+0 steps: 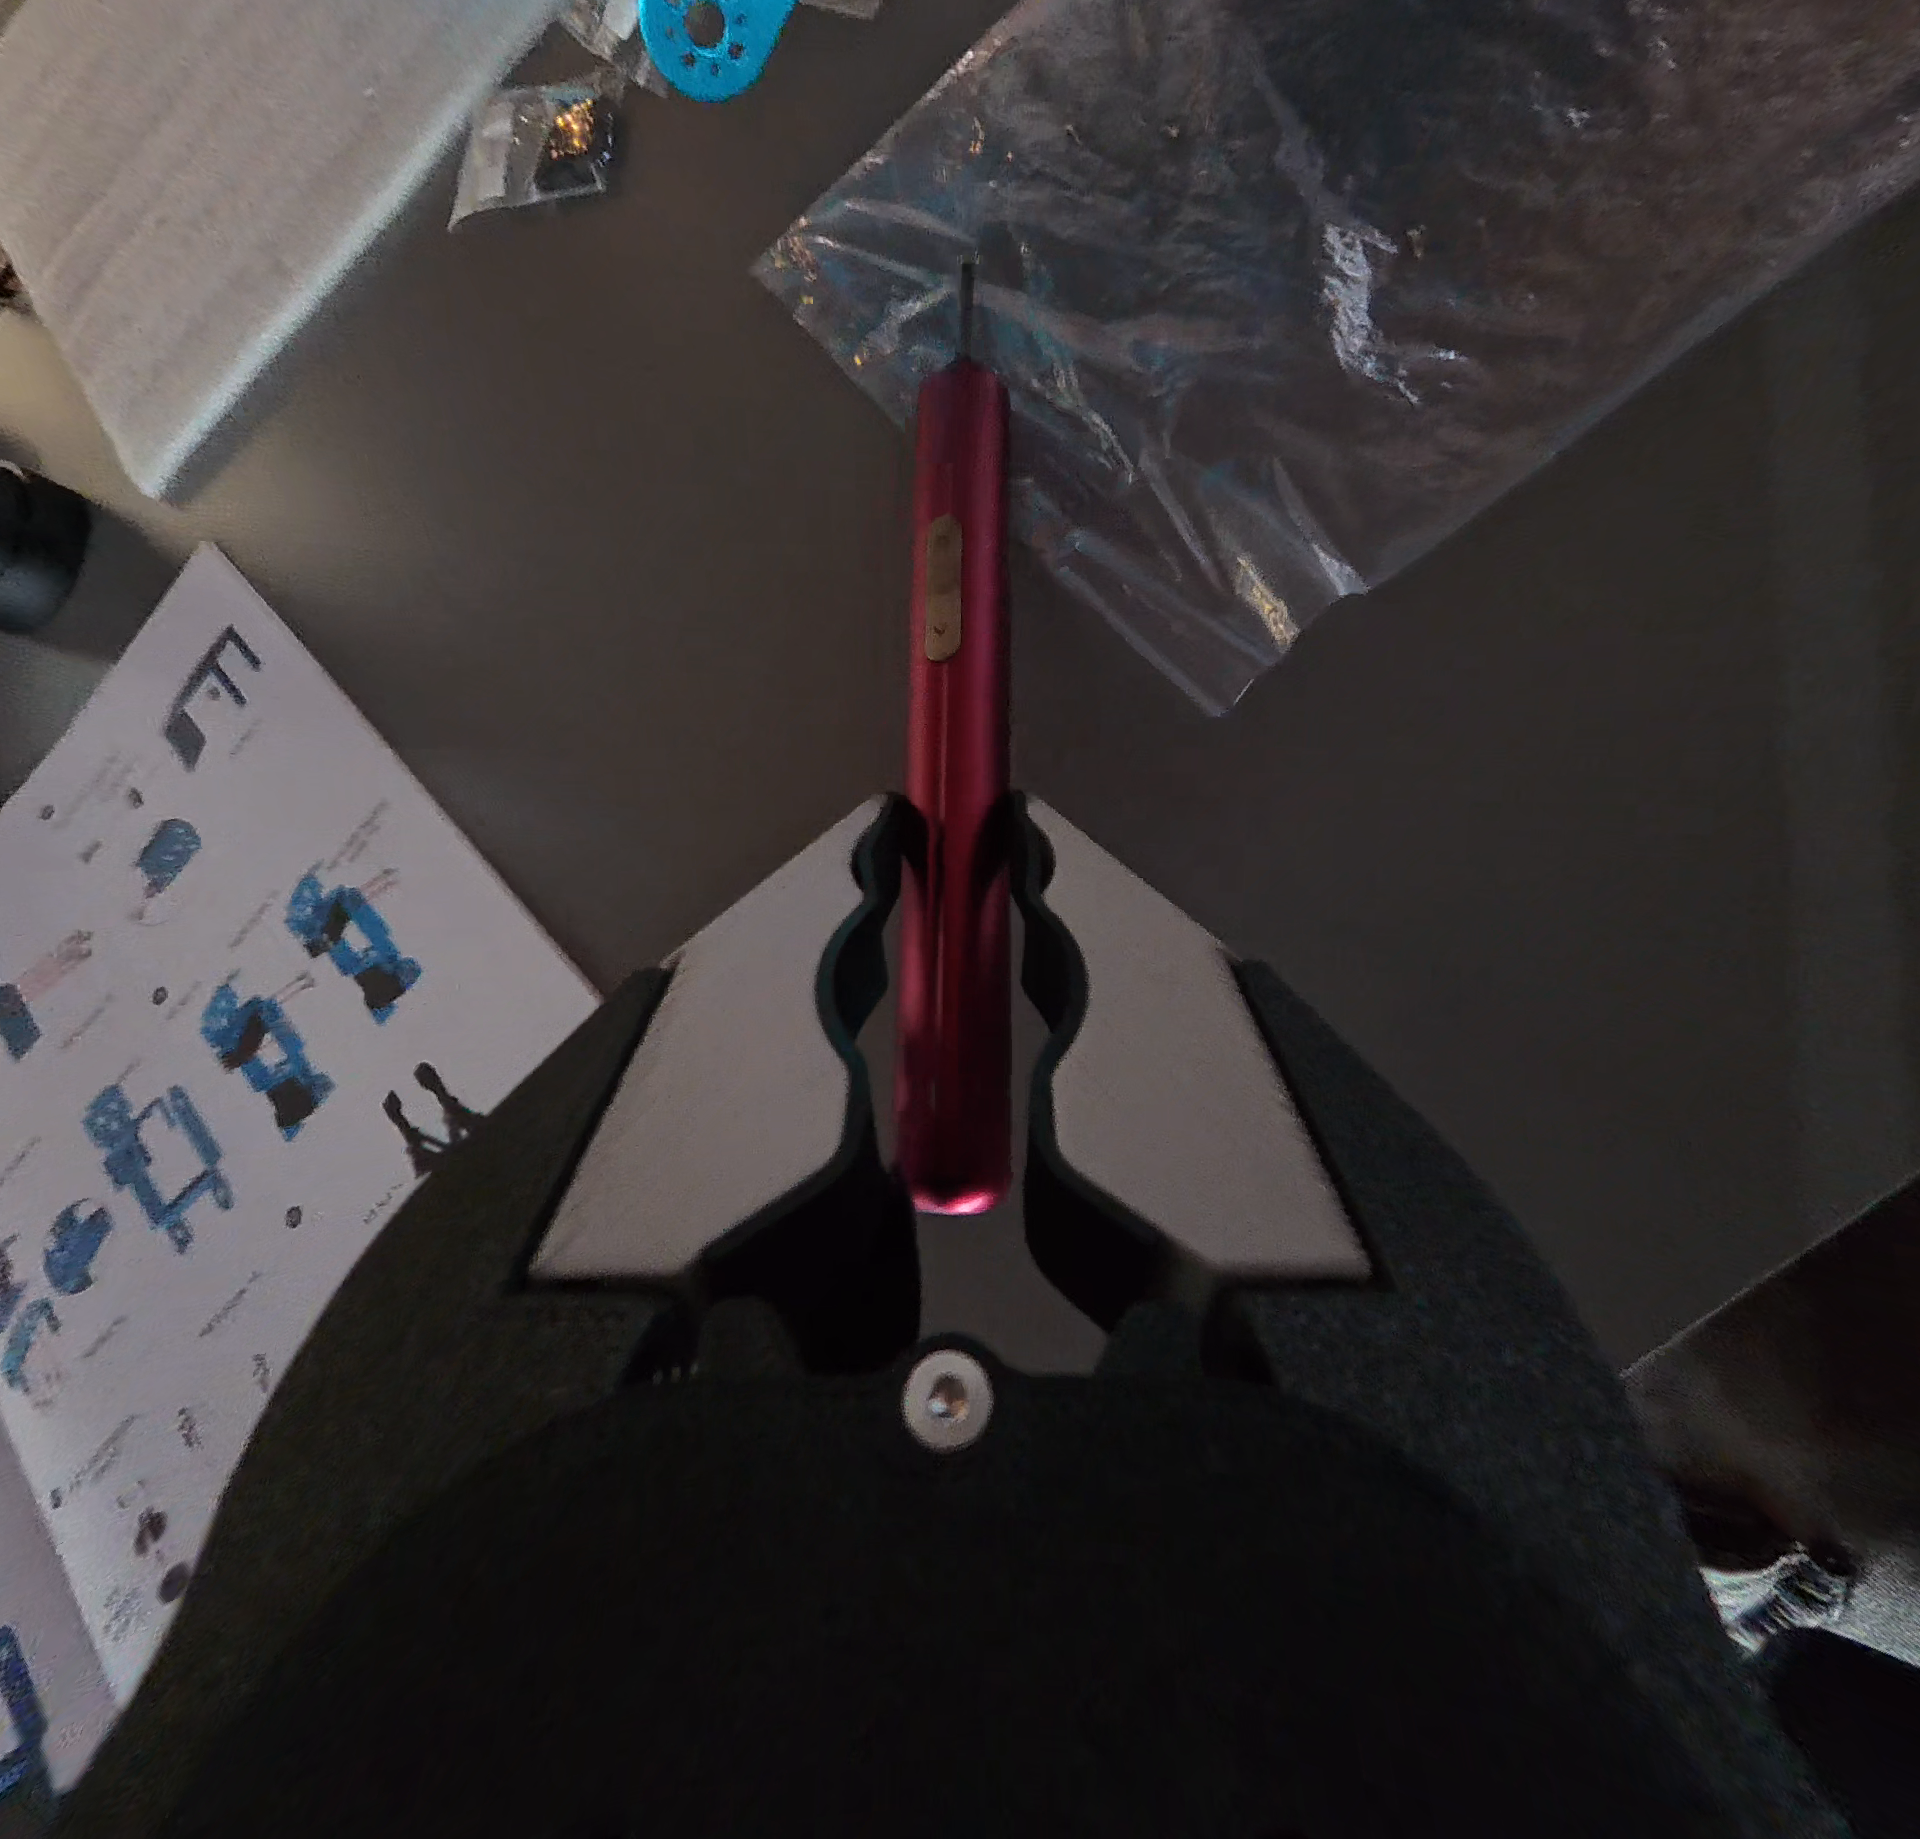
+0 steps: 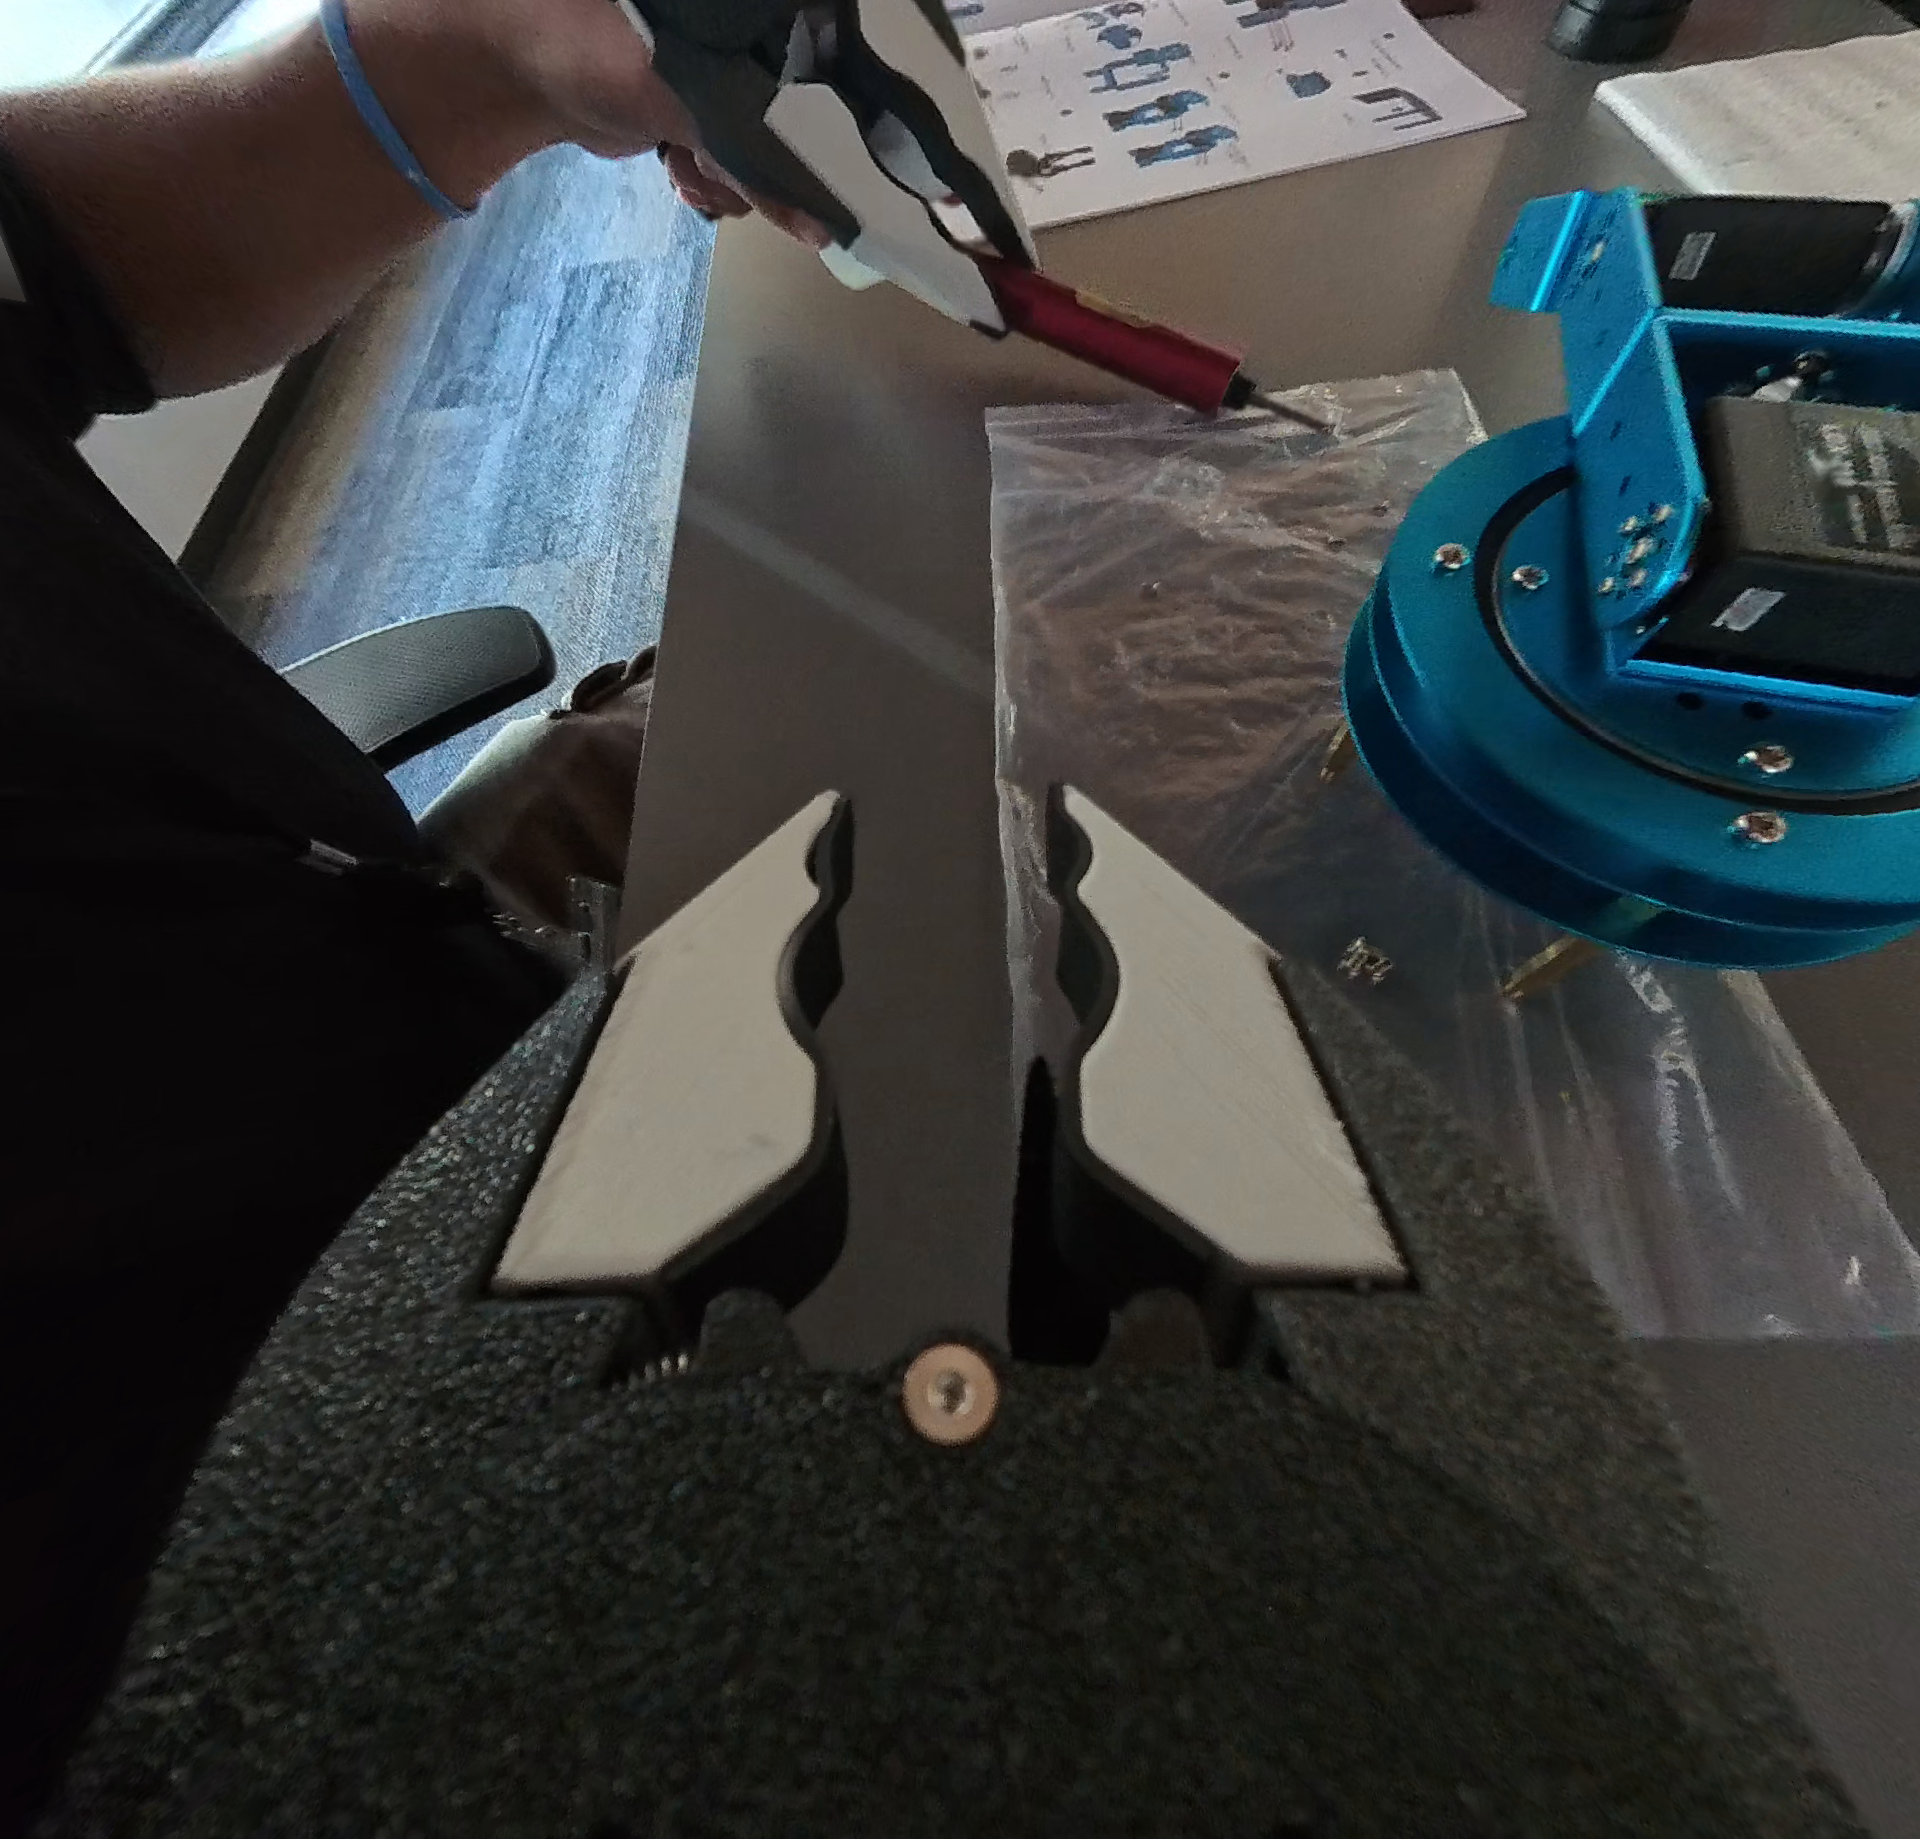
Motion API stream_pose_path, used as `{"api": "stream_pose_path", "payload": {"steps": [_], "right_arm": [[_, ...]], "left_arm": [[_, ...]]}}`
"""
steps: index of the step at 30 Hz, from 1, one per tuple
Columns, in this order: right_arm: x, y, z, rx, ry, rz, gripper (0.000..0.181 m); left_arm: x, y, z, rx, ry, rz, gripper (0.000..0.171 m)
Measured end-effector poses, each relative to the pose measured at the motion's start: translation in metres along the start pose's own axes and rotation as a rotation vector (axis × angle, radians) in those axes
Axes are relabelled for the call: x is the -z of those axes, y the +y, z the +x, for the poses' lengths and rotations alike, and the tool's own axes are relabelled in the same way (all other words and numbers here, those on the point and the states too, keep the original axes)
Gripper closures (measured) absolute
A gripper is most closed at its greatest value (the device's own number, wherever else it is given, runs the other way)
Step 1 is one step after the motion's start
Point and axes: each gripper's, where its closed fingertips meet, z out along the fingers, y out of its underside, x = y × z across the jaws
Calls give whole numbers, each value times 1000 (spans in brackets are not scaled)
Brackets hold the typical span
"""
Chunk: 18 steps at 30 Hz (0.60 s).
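My left gripper clamped on red screwdriver, bit tip over clear plastic bag on grey table; small tan button strip on handle, marks unreadable. My right gripper spread apart, empty, near blue metal assembly

Screwdriver clamped in left gripper, above the surface.
Tip over plastic bag; booklet at left, bracket assembly right of bag.
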Motion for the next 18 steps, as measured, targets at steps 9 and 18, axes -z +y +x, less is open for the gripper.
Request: {"api": "stream_pose_path", "payload": {"steps": [9, 18], "right_arm": [[1, 7, -8, 15, 14, -1, 144], [11, -4, 10, 12, 37, -16, 142]], "left_arm": [[-3, 9, 7, -5, -12, 8, 151], [3, 1, 7, 21, 9, 41, 144]]}}
